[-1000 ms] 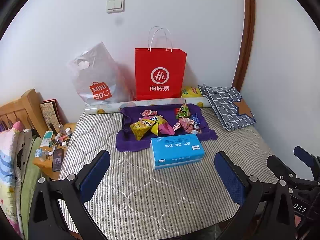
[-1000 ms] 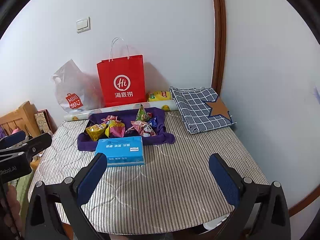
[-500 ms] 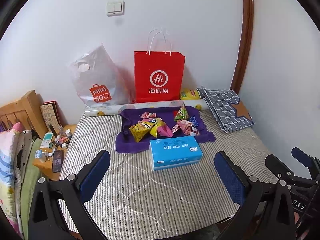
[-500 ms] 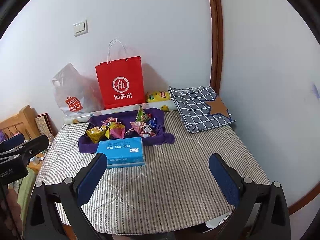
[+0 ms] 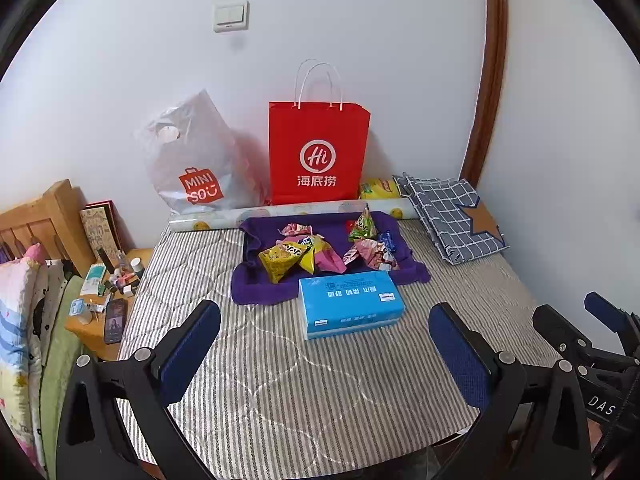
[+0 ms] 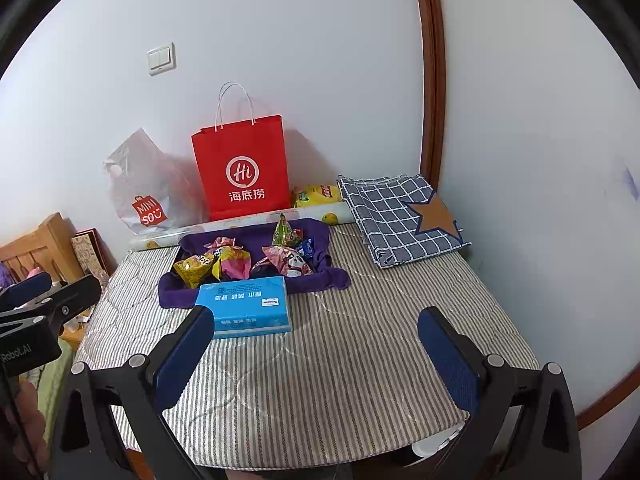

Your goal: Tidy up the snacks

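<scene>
A quilted cover [image 5: 280,380] of thin grey and white stripes, stitched in curving lines, lay over the bench and took up most of both views. At its far edge against the wall stood a stiff red paper bag [image 5: 318,152] with white cord handles, and beside it a crinkled, glossy plastic bag [image 5: 192,160] leaned on the wall. A folded checked cloth [image 5: 448,216] with a brown star patch lay flat in the far right corner. In front of the red bag a soft purple towel [image 5: 256,284] was bunched up at its edges like a shallow tray, and the snacks [image 5: 316,252] sat heaped on it: small, shiny, crumpled packets in yellow, pink and green, several pinched into pyramid shapes. Touching the towel's near edge lay a blue rectangular tissue pack [image 5: 350,304], smooth and slightly puffy. Nearest the cameras, the left hand-held gripper [image 5: 324,352] and the right hand-held gripper [image 6: 316,354] hovered over the near part of the cover, each spread wide and grasping nothing, their black frames tipped with dark blue textured pads [image 6: 448,360].
</scene>
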`<action>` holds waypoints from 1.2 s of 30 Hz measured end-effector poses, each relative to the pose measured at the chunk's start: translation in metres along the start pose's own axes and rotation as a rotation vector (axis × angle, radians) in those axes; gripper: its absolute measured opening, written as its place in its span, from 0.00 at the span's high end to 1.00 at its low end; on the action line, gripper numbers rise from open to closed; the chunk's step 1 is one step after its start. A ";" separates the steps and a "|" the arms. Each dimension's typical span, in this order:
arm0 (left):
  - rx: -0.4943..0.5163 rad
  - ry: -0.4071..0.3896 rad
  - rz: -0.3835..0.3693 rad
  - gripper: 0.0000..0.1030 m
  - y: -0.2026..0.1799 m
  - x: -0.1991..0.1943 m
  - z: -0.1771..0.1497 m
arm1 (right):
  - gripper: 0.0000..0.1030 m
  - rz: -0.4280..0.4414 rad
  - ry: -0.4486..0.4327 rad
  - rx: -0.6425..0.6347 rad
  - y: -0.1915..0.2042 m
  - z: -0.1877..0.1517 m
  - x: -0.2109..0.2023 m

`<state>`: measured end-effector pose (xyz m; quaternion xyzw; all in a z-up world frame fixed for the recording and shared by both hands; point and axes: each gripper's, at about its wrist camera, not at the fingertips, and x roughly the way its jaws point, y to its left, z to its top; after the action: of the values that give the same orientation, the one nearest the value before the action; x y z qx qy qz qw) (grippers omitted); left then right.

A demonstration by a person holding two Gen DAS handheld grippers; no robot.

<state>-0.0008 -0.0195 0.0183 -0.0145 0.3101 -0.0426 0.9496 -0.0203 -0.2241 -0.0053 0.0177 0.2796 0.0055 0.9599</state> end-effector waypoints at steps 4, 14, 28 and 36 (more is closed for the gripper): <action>0.000 0.000 0.000 0.00 0.000 0.000 0.000 | 0.00 0.001 0.000 0.003 0.000 0.000 0.000; -0.002 0.002 0.000 0.00 0.000 0.000 -0.001 | 0.00 0.002 -0.002 0.003 -0.001 -0.001 0.000; -0.005 0.002 -0.002 0.00 0.000 0.000 -0.003 | 0.00 0.006 -0.001 0.002 -0.001 -0.001 -0.001; -0.008 0.004 -0.004 0.00 -0.001 0.001 -0.005 | 0.00 0.006 0.000 0.001 0.001 -0.002 -0.001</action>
<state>-0.0031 -0.0210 0.0144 -0.0188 0.3123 -0.0435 0.9488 -0.0223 -0.2234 -0.0061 0.0188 0.2795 0.0082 0.9599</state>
